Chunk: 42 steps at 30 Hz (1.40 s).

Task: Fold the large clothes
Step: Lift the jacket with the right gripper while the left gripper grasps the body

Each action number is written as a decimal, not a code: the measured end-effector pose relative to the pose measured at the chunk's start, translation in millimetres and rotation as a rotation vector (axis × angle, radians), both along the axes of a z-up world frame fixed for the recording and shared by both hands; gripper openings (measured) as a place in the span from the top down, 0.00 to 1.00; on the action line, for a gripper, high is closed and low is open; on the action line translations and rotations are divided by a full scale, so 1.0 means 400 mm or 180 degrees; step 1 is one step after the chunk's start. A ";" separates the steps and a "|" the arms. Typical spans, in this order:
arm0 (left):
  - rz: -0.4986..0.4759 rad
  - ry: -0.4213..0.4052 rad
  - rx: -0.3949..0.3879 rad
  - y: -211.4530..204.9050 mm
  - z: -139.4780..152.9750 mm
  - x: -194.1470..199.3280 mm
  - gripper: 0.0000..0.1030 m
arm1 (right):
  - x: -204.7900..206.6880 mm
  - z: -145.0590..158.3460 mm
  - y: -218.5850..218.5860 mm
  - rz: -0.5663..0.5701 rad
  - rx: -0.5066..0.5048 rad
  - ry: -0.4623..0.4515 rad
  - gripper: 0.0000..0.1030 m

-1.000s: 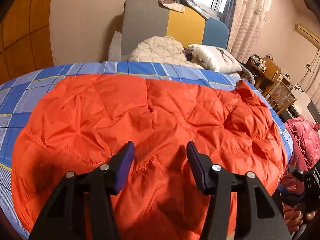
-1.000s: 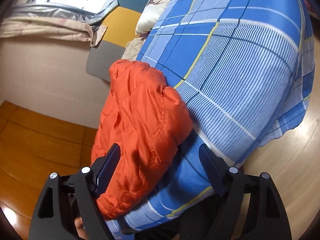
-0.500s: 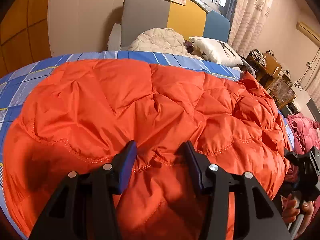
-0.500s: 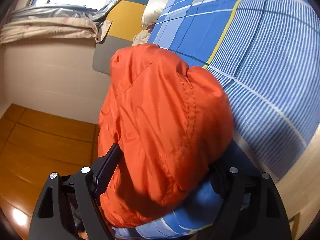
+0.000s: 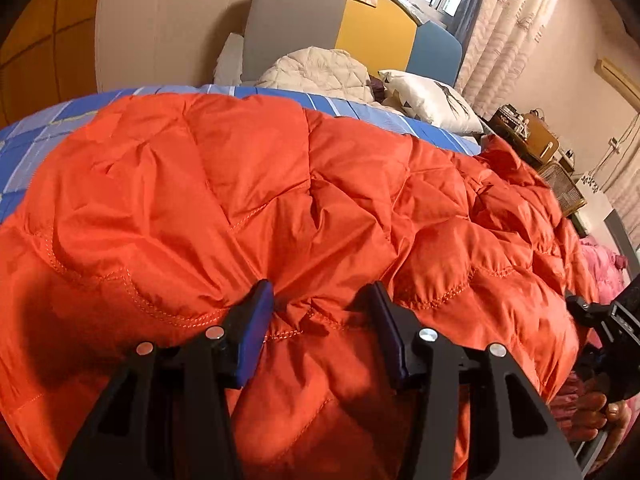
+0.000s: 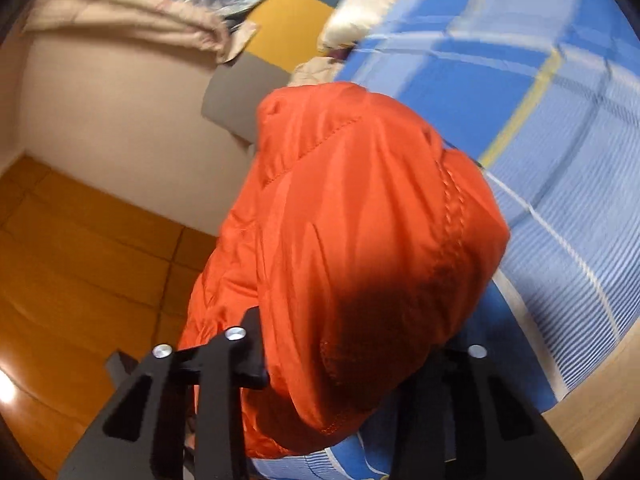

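The orange quilted jacket (image 5: 320,208) lay spread over the bed, on a blue checked bedsheet (image 5: 36,132), and it filled nearly everything ahead of the left claw (image 5: 318,296). That claw stood partly open with a bunched ridge of the jacket's stitched fabric between its two blue-padded fingers (image 5: 256,320); both pads pressed into the cloth on either side, so it had hold of that fold. Beyond the jacket, farther out from the left claw, a cream padded garment (image 5: 320,72) and a white pillow (image 5: 432,96) sat against a grey, yellow and blue headboard (image 5: 296,24), with curtains (image 5: 516,32) off to the right of them. At the right edge of the left claw's view, a hand (image 5: 600,408) gripped the handle of the other tool, beside a pink garment (image 5: 600,256). In the right wrist view, which was blurred, an end of the jacket (image 6: 360,240) bulged up directly in front of the right claw (image 6: 352,344) and sat between its fingers. Its jaws were closing on that bundle; the left finger (image 6: 252,344) touched the fabric, while the right one was hidden behind the cloth, so a firm grip could not be confirmed. To the right of this claw stretched the striped bedsheet (image 6: 560,160), and to its left a wooden floor (image 6: 80,260).
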<state>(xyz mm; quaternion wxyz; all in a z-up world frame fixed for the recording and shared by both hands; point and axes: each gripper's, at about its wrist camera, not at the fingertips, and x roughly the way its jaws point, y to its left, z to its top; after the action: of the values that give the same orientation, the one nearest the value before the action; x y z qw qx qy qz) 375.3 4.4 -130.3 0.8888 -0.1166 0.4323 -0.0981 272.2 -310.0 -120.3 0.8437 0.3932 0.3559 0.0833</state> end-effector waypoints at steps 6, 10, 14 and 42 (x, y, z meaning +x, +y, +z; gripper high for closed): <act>-0.0005 0.0033 -0.0132 0.013 -0.020 0.009 0.55 | 0.003 0.127 0.083 0.0347 -0.0579 -0.0311 0.75; -0.0023 0.0048 -0.0257 0.022 -0.034 0.011 0.57 | 0.001 0.214 0.178 0.0701 -0.1035 -0.0553 0.76; -0.0047 0.0052 -0.0319 0.024 -0.046 0.014 0.59 | 0.000 0.282 0.294 0.1128 -0.1469 -0.0768 0.77; 0.0990 -0.0193 -0.1017 0.474 0.027 -0.227 0.66 | 0.030 0.318 0.608 0.1838 -0.2918 -0.0678 0.78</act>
<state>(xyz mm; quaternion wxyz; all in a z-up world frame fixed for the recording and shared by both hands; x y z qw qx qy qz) 284.3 194.2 -119.3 0.8760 -0.3181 0.3612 -0.0306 284.2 -66.8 6.8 0.9027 -0.1386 0.3618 0.1871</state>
